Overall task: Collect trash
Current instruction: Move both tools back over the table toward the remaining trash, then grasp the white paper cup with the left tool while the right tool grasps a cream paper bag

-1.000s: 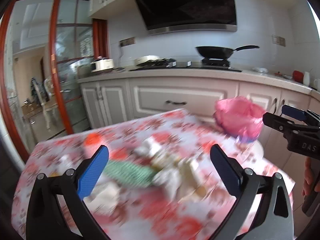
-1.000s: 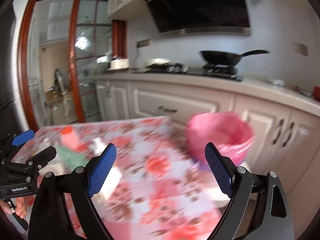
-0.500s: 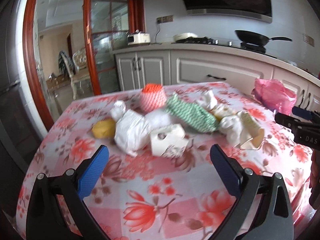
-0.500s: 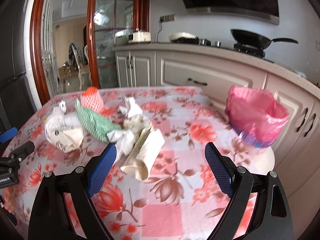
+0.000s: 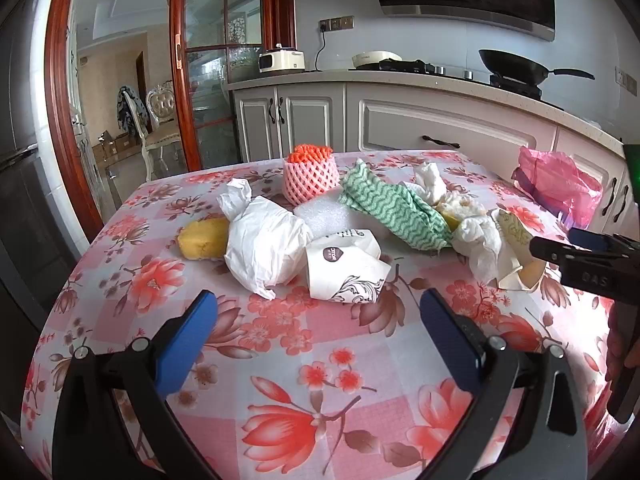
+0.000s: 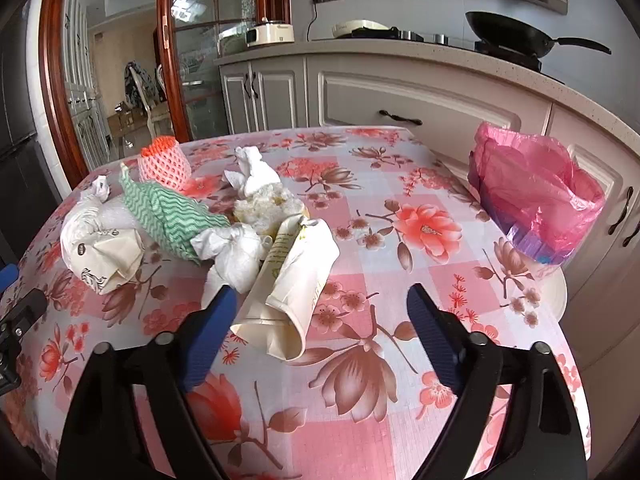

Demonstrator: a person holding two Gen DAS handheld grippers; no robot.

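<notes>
Left wrist view: left gripper (image 5: 318, 320) low over floral tablecloth (image 5: 320, 380), fingers spread wide, nothing between them. Just ahead, crushed paper cup (image 5: 346, 270) lying on its side, touching white crumpled bag (image 5: 264, 246). Yellow sponge-like lump (image 5: 202, 238) against far-left side of that bag. Behind: pink foam fruit net (image 5: 310, 174) upright, white foam sheet (image 5: 326, 216) flat next to it, green wavy cloth (image 5: 394, 210) bunched diagonally, crumpled tissues (image 5: 430, 180) past it. Right gripper (image 5: 584, 256) entering from right edge, near a second cup (image 5: 514, 258); spread of its fingers hard to read from this angle. Pink-lined bin (image 5: 556, 184) at far right table edge.

Right wrist view: right gripper (image 6: 316, 322) fingers wide apart, holding nothing. Flattened cream paper cup (image 6: 290, 286) lying partly between the fingers, nearer the left one, open mouth toward camera. Knotted white tissue wad (image 6: 232, 254) touching cup's left side; green cloth (image 6: 168, 214), foam net (image 6: 164, 164), other paper cup (image 6: 106, 258) further left. Trash bin with pink liner (image 6: 534, 196) standing at table's right edge, well apart from the pile, mouth open. Part of left gripper (image 6: 18, 316) at left frame edge. Black pan (image 6: 512, 42) on stove behind, on counter.
</notes>
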